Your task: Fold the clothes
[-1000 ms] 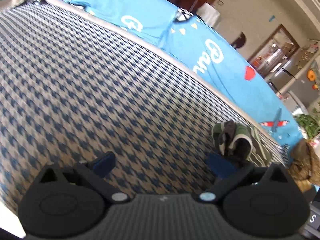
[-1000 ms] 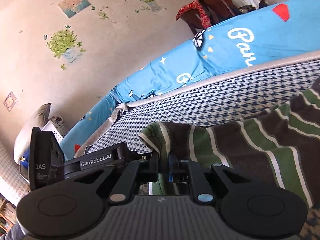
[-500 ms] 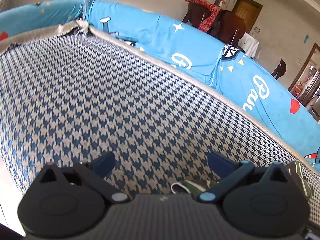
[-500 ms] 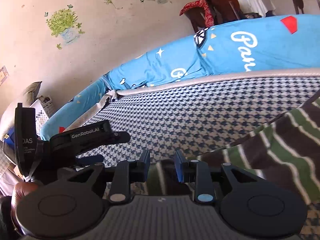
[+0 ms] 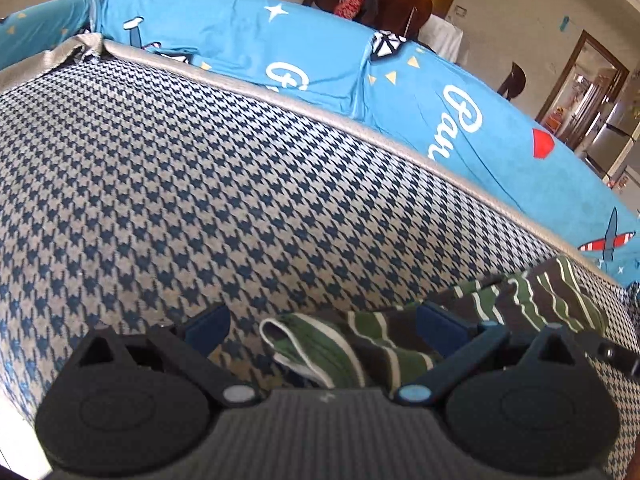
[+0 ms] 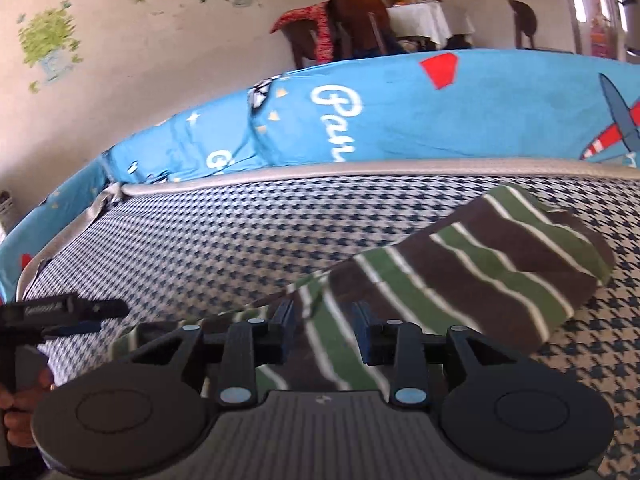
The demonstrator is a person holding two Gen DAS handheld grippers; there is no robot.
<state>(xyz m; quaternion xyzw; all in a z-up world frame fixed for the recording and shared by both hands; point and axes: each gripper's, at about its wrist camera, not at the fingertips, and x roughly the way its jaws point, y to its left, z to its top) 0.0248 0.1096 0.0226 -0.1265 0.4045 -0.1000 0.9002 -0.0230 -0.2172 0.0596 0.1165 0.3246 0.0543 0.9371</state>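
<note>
The striped garment (image 6: pixel 472 276), brown and green with thin white lines, lay on the houndstooth mattress (image 5: pixel 200 184), stretched in a long band from a bunched end near the far piping edge down toward both cameras. In the right wrist view its far end sat rumpled and slightly raised, while the near part ran under and between the right tongs (image 6: pixel 324 332). Those tongs were partly parted, their blue-padded fingers (image 6: pixel 285 322) standing either side of a strip of the cloth; whether the pads actually pressed on the fabric I could not tell.

In the left wrist view a folded green edge with a white hem (image 5: pixel 304 344) lay between the fingers of the left tongs (image 5: pixel 324 326), which were spread wide and released, gripping nothing. The cloth continued to the right past the right-hand finger (image 5: pixel 438 322) and up to the bunched end (image 5: pixel 560 296).

At the left edge of the right wrist view the left tongs (image 6: pixel 80 314) showed as a black bar held low over the mattress, with a person's hand (image 6: pixel 18 412) around the handle below.

Beyond the mattress's grey piping rose a bright blue cover (image 5: pixel 400 92) printed with white script, stars, a red shape and an aeroplane. Behind it stood dark wooden chairs (image 6: pixel 352 24), one draped with red cloth, and a wall with plant decals (image 6: pixel 48 44).
</note>
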